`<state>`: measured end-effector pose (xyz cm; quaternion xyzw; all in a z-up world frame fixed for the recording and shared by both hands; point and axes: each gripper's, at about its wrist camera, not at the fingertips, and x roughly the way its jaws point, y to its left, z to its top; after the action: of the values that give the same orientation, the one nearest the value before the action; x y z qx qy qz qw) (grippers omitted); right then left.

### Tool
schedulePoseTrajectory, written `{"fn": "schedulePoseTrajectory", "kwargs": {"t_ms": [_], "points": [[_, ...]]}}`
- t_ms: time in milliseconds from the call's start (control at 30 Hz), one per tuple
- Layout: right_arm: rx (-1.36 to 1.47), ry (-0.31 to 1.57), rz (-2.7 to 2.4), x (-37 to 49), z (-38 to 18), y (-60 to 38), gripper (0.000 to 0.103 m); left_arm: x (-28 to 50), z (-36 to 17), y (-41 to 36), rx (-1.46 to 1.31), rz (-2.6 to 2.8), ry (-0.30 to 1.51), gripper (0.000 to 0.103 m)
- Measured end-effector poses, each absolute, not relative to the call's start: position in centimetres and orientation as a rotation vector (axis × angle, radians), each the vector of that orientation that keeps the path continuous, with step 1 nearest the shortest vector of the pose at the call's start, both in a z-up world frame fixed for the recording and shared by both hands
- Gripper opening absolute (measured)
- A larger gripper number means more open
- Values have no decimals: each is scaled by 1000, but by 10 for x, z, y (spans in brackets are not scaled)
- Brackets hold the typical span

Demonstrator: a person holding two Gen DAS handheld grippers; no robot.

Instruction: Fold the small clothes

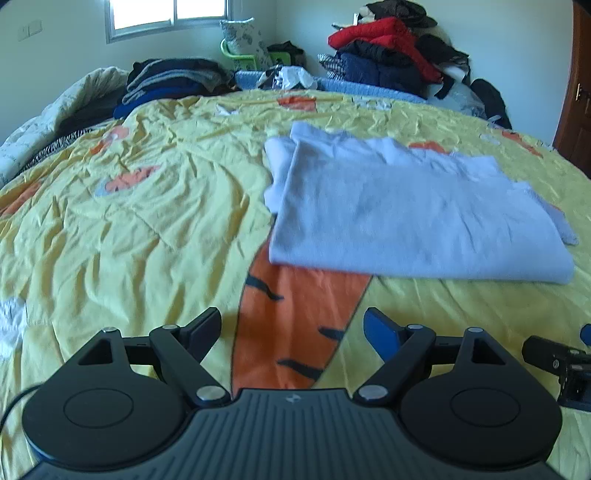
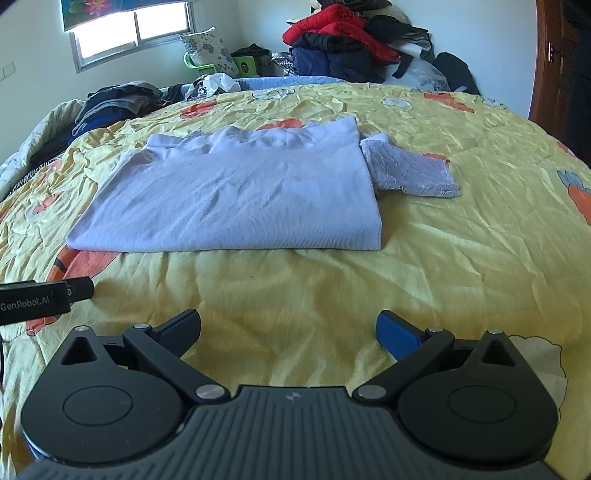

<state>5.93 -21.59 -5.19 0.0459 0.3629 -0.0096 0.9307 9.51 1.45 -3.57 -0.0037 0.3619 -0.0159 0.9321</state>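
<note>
Pale lilac top [image 2: 236, 192] lay part-folded on yellow bedspread [image 2: 461, 251], lace sleeve [image 2: 410, 173] sticking out at its right.

Left gripper [image 1: 291, 326] and right gripper [image 2: 288, 328] both spread wide, empty, short of near hem.

Likely best: tuck sleeve in first, then pinch near corners evenly, fold away.

Layers beneath top hidden; far neckline hard to read.

Daylight is admitted through the window [image 1: 168, 14] far ahead-left of the tool; its panes are blown out. The bed [image 2: 295, 295] is evenly lit, shadows kept soft. Strong fisheye bending is seen at the edges. Slight softness is noted throughout.
</note>
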Motion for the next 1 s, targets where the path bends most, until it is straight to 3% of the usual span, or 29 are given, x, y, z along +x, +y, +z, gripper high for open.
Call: {"fn": "schedulePoseTrajectory", "kwargs": {"t_ms": [367,667,900,1000], "points": [[-169,579,107,65,-29,-159,102,157,-12,57,-100,-77,766,85],[-563,432,116,70,-34,-79,101,245,-19,100,-427,-273,907,85],[-781,388,122,82,-52,-36,90,301,-35,103,-541,-396,992,85],[-812,397,134,89,-57,-25,81,318,-41,104,-593,-476,1007,86]]}}
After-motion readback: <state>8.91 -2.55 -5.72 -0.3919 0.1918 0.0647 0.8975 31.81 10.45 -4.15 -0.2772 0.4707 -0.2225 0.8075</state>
